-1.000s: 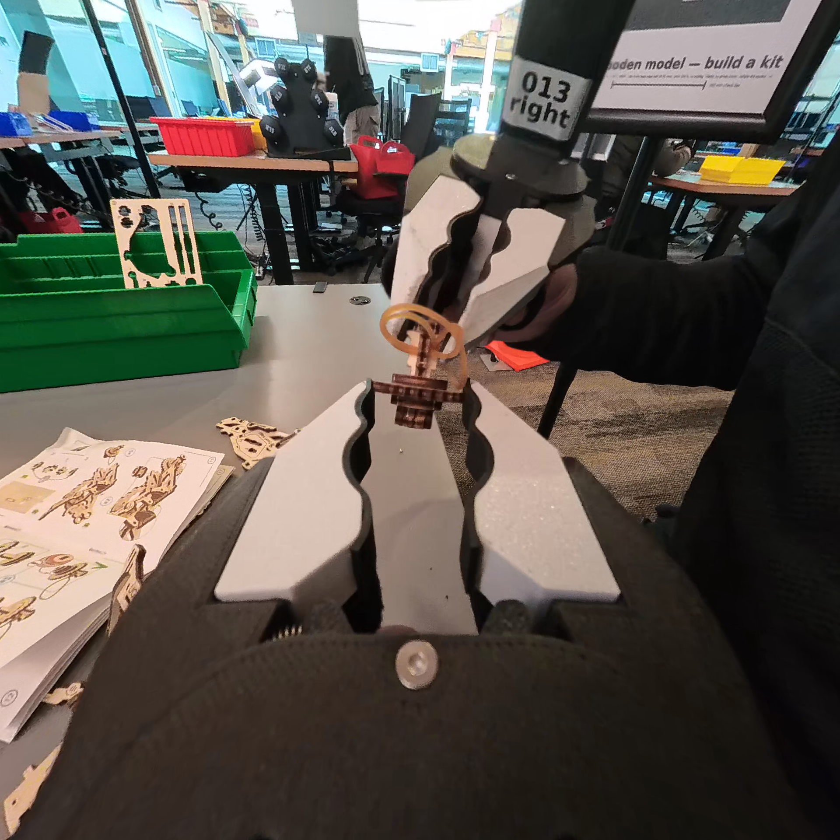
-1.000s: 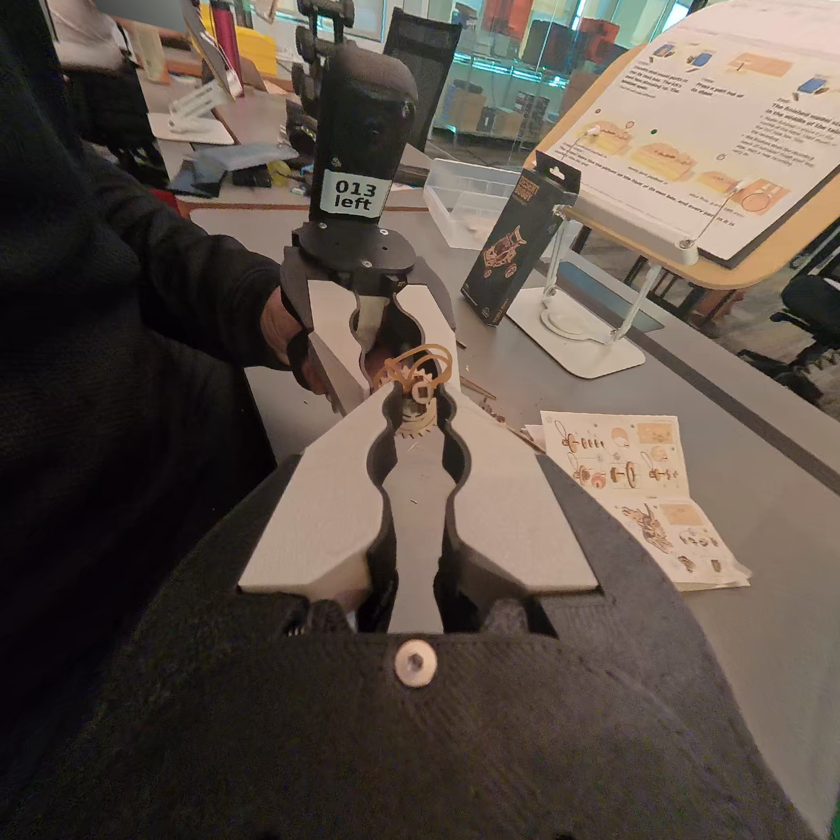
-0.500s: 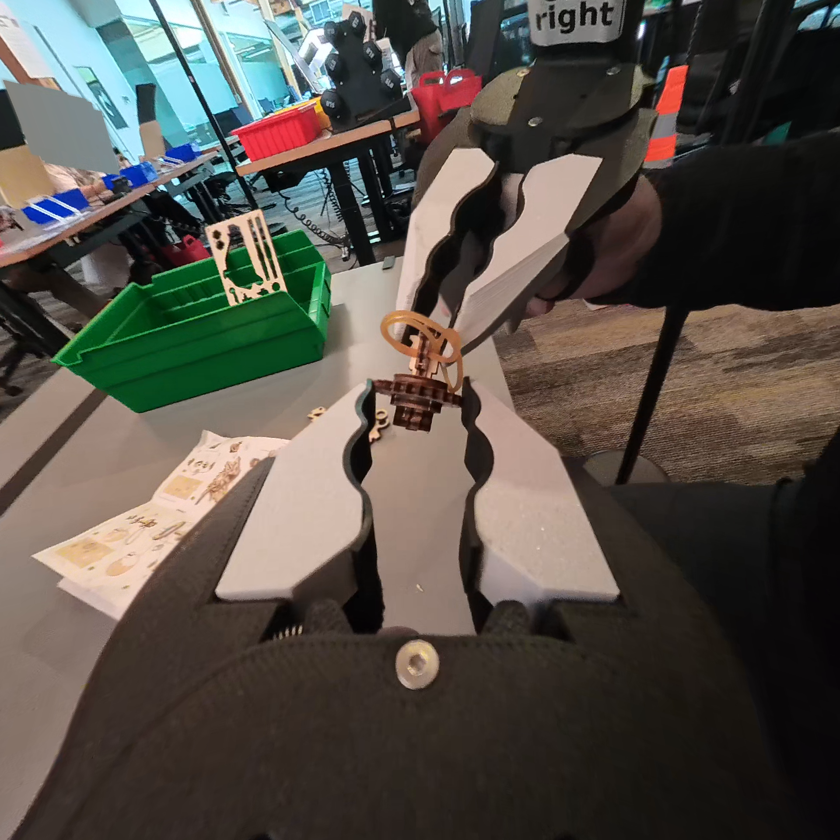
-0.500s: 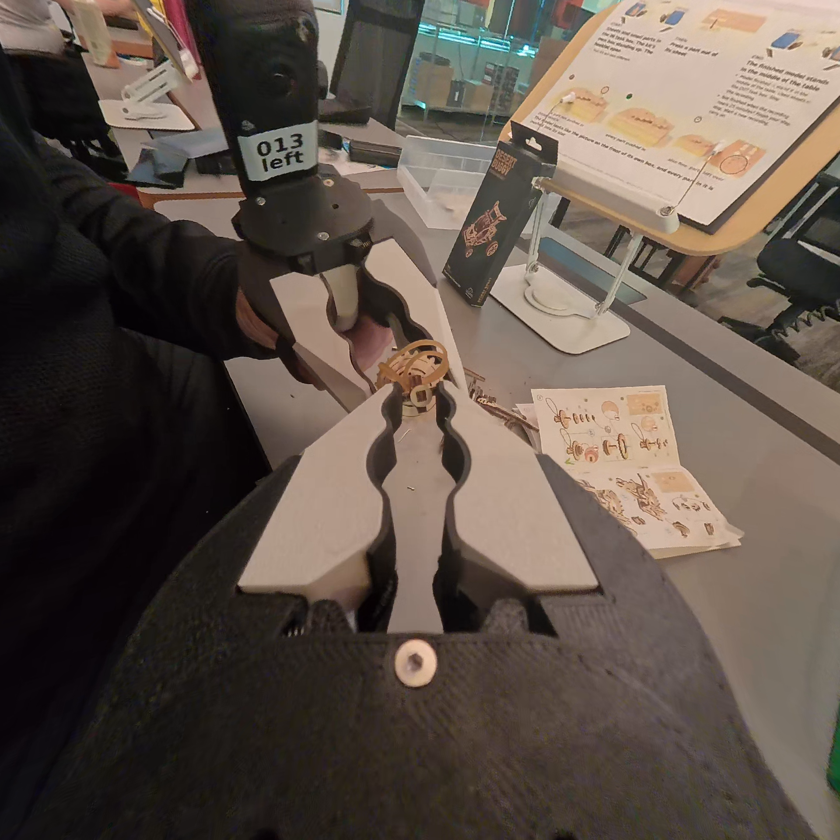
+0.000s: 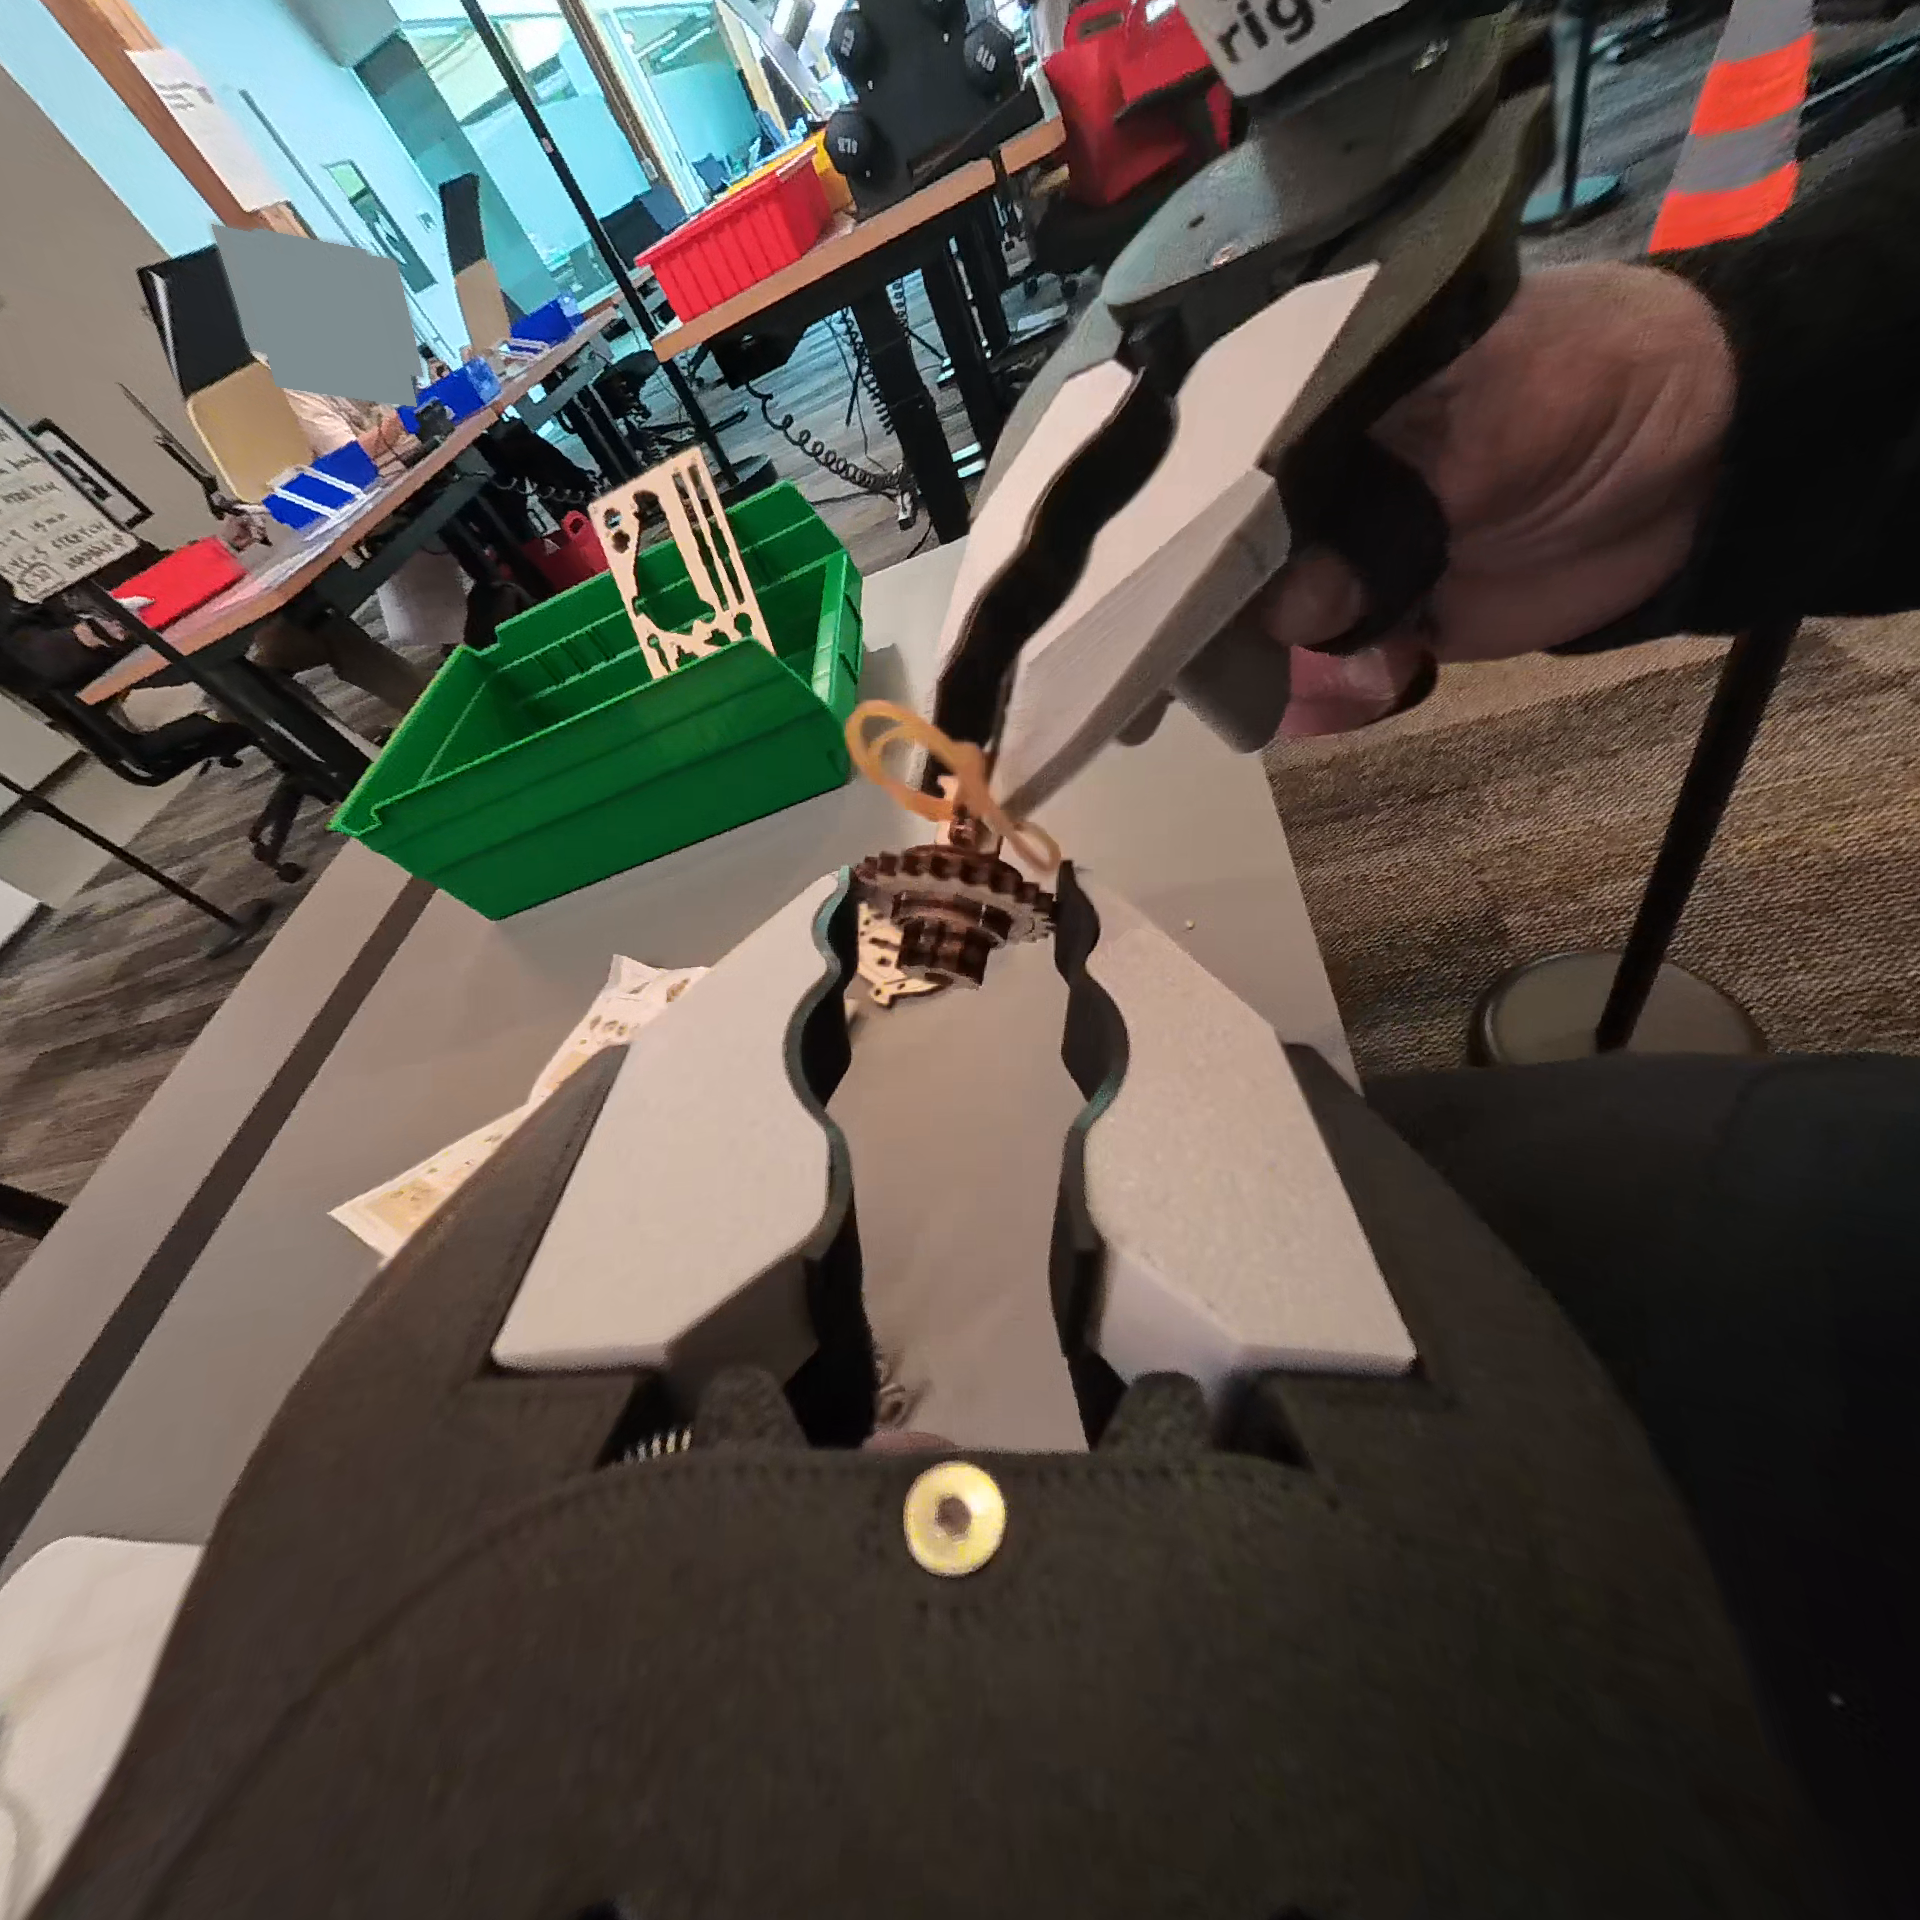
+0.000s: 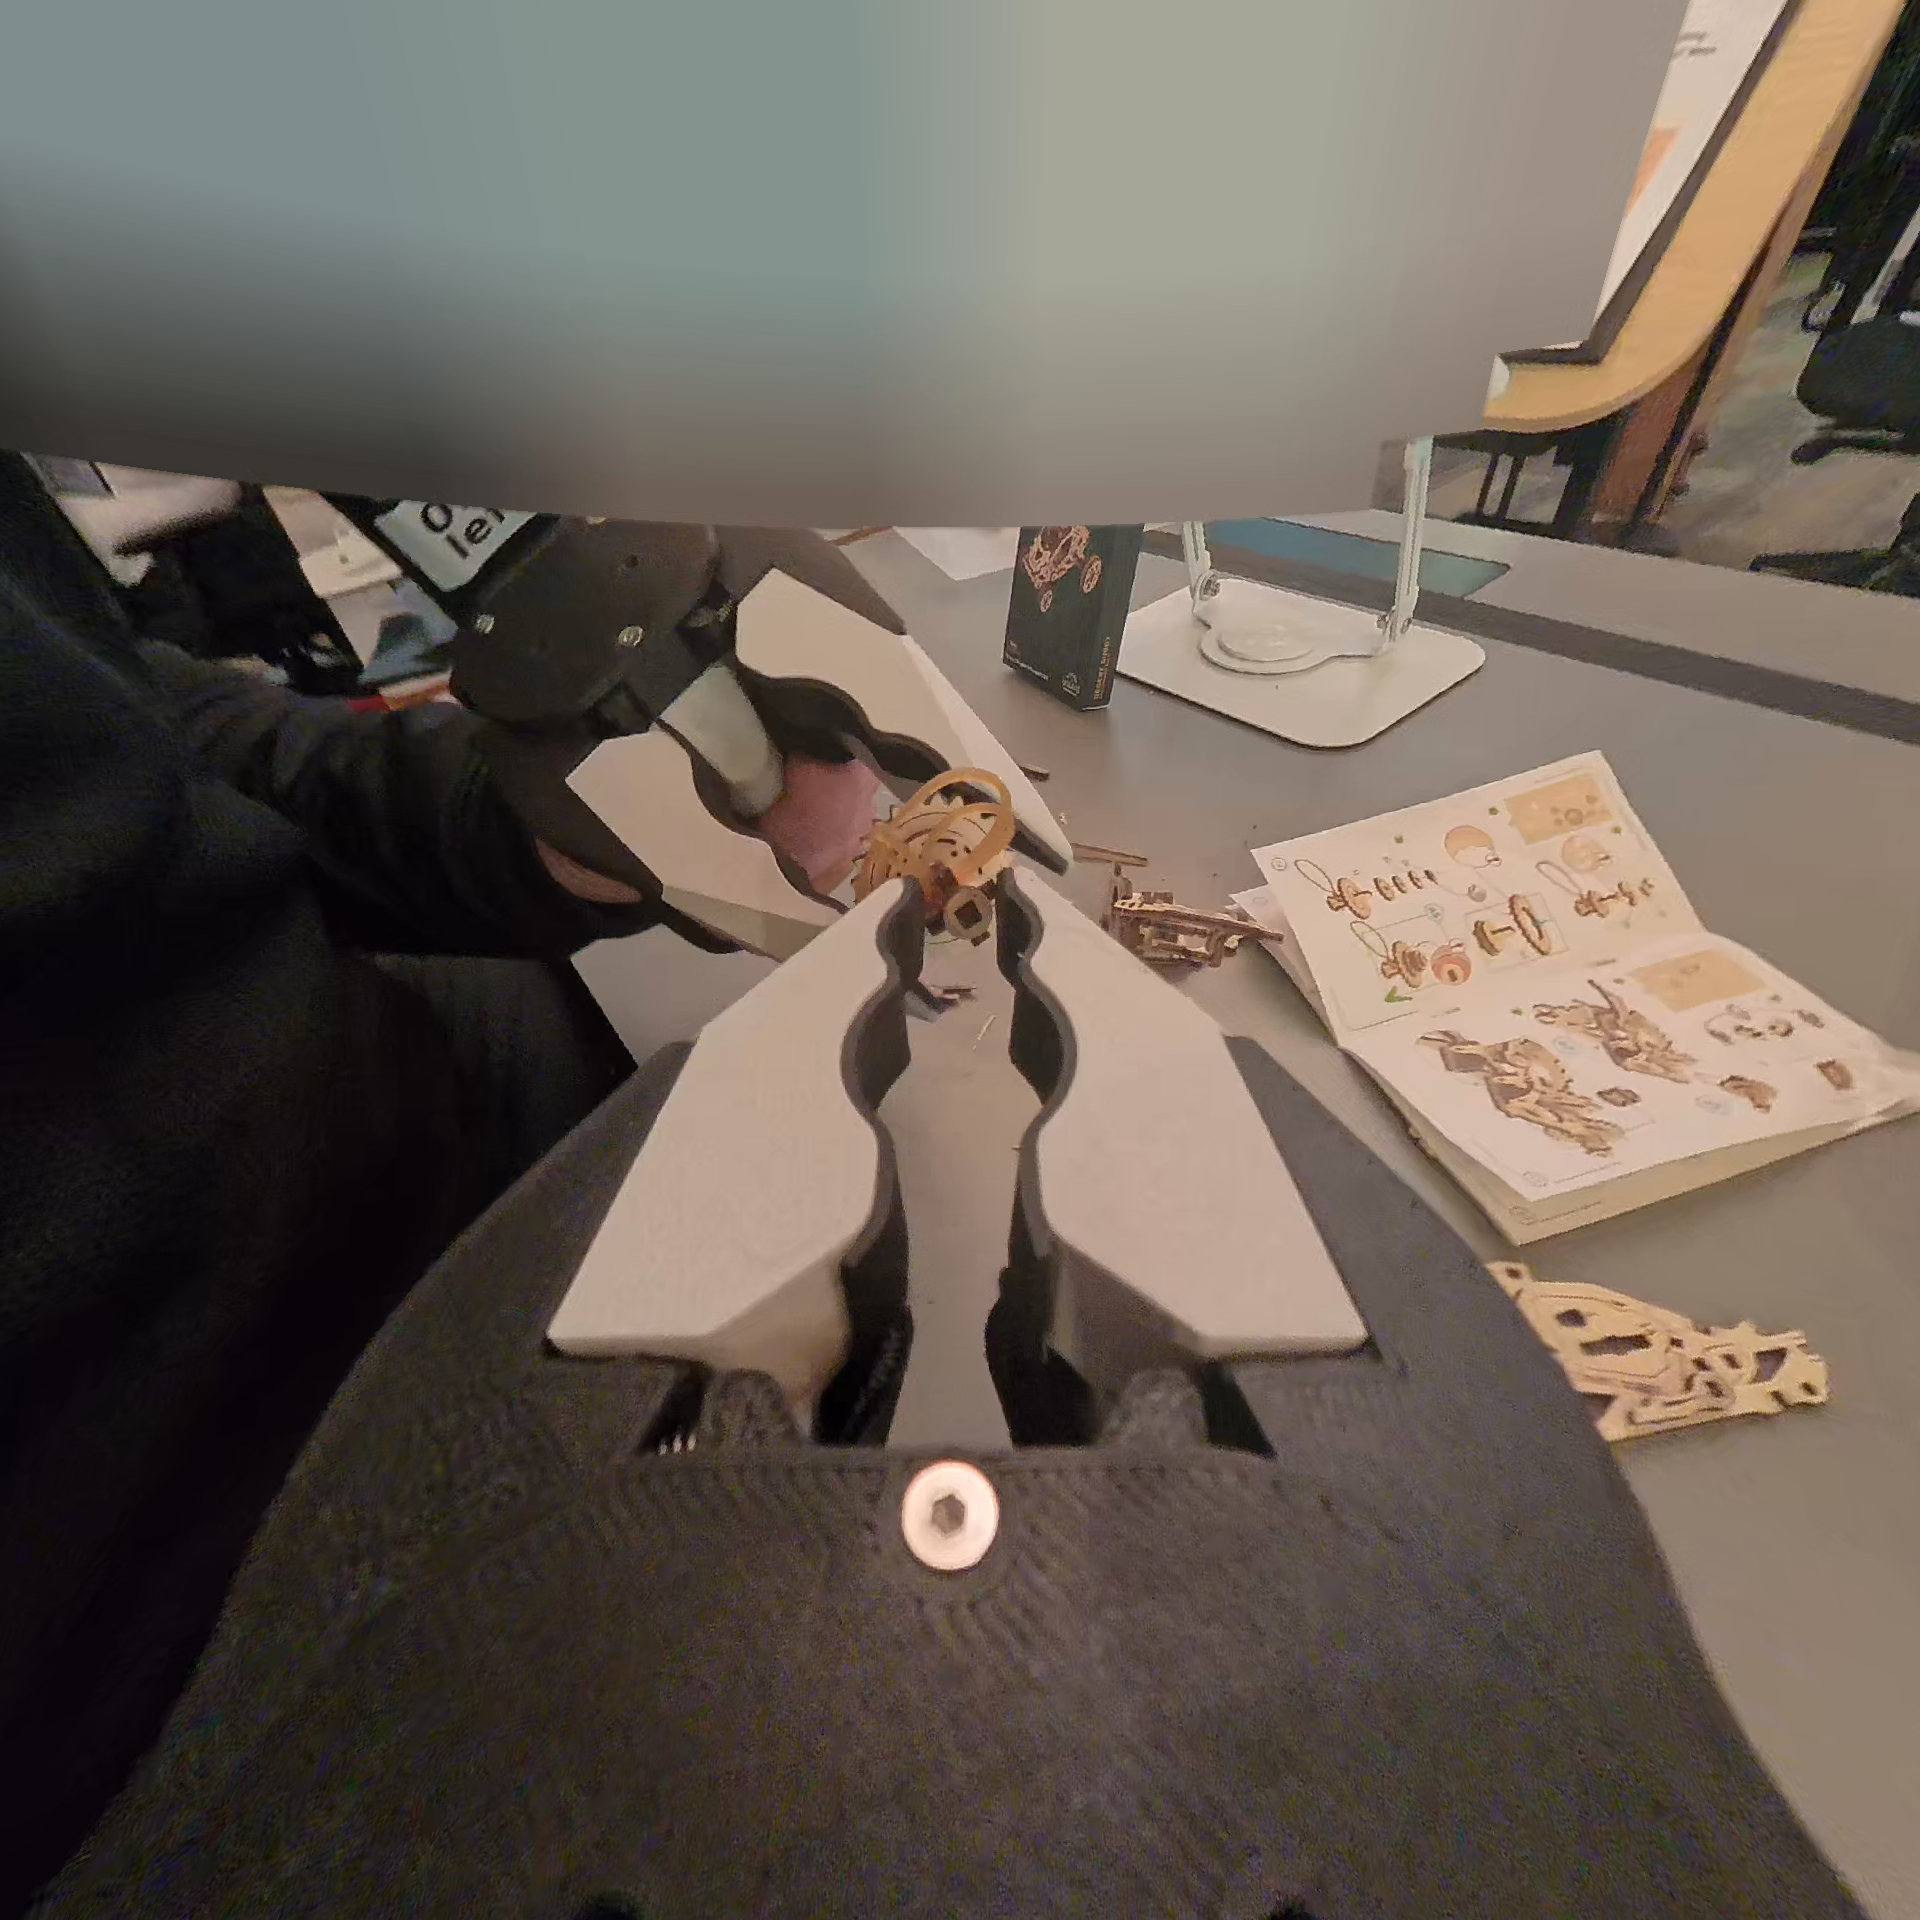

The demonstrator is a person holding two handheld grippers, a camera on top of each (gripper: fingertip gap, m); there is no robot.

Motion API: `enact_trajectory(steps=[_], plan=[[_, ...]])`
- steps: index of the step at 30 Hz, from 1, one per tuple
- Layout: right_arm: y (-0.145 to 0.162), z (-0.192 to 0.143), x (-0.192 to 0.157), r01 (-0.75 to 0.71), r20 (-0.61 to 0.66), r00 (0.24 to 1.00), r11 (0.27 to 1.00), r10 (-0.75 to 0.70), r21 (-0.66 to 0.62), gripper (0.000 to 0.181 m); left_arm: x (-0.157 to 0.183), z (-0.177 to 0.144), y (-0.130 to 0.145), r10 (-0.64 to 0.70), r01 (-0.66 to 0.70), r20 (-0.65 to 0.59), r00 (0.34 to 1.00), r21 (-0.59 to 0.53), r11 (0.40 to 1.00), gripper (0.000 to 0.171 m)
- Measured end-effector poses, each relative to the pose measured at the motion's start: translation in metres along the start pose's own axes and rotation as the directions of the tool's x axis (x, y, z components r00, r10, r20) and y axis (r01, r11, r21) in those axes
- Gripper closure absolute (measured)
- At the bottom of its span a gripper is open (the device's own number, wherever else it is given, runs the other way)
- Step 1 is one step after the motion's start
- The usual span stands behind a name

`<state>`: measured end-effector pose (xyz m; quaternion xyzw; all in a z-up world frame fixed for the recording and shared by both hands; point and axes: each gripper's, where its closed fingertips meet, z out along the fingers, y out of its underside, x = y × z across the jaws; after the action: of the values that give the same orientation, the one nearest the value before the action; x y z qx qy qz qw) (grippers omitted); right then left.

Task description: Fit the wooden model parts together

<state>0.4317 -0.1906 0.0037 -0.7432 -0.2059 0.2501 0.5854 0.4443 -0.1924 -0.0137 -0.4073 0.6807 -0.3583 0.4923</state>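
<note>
My left gripper (image 5: 954,891) is shut on a dark wooden gear stack (image 5: 951,914), held above the grey table (image 5: 468,1018). My right gripper (image 5: 982,795) comes in from the upper right. Its tips are closed on the small wooden axle (image 6: 961,914) that sticks out of the gears, with a tan rubber band (image 5: 902,746) looped around it. In the right wrist view, my right gripper (image 6: 951,896) holds the axle's square end. The band (image 6: 961,831) and the left gripper (image 6: 914,894) sit just beyond it. The two grippers meet tip to tip.
A green bin (image 5: 623,769) with a punched wooden sheet (image 5: 686,571) stands at the far left. An open instruction booklet (image 6: 1558,987), a small wooden sub-assembly (image 6: 1184,930), a cut-out sheet (image 6: 1662,1361), a black box (image 6: 1070,613) and a white stand (image 6: 1309,665) lie to the right. Only a small space, under 4 cm, lies between the two pairs of fingers.
Both grippers have turned and tilted together with the gear and axle still held between them. The left view has swung toward the green bin, and the right view has tipped down toward the table.
</note>
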Motion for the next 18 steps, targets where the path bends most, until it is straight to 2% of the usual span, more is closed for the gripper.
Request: enact_trajectory(steps=[6, 9, 11, 13, 18], plan=[[-0.001, 0.002, 0.002, -0.093, 0.010, 0.996, 0.995, 0.092, 0.022, 0.171, -0.003, -0.001, 0.001, 0.052, -0.051, 0.031, 0.998, -0.023, 0.998, 0.136], [-0.004, 0.003, 0.001, -0.106, 0.020, 0.994, 0.994, 0.105, 0.025, 0.170, -0.006, -0.003, -0.001, 0.002, -0.002, 0.028, 1.000, 0.023, 1.000, 0.137], [-0.006, 0.003, 0.004, -0.164, 0.029, 0.986, 0.986, 0.163, 0.019, 0.162, -0.011, -0.005, -0.001, 0.014, -0.015, 0.057, 0.998, 0.026, 1.000, 0.136], [-0.009, 0.002, 0.004, -0.208, 0.051, 0.977, 0.978, 0.207, 0.023, 0.165, -0.012, -0.006, -0.002, 0.037, -0.039, 0.067, 0.997, 0.027, 0.999, 0.136], [-0.007, 0.009, -0.001, -0.217, 0.079, 0.972, 0.975, 0.220, -0.038, 0.166, -0.011, -0.008, -0.005, 0.080, -0.082, 0.076, 0.994, 0.034, 0.996, 0.136]])
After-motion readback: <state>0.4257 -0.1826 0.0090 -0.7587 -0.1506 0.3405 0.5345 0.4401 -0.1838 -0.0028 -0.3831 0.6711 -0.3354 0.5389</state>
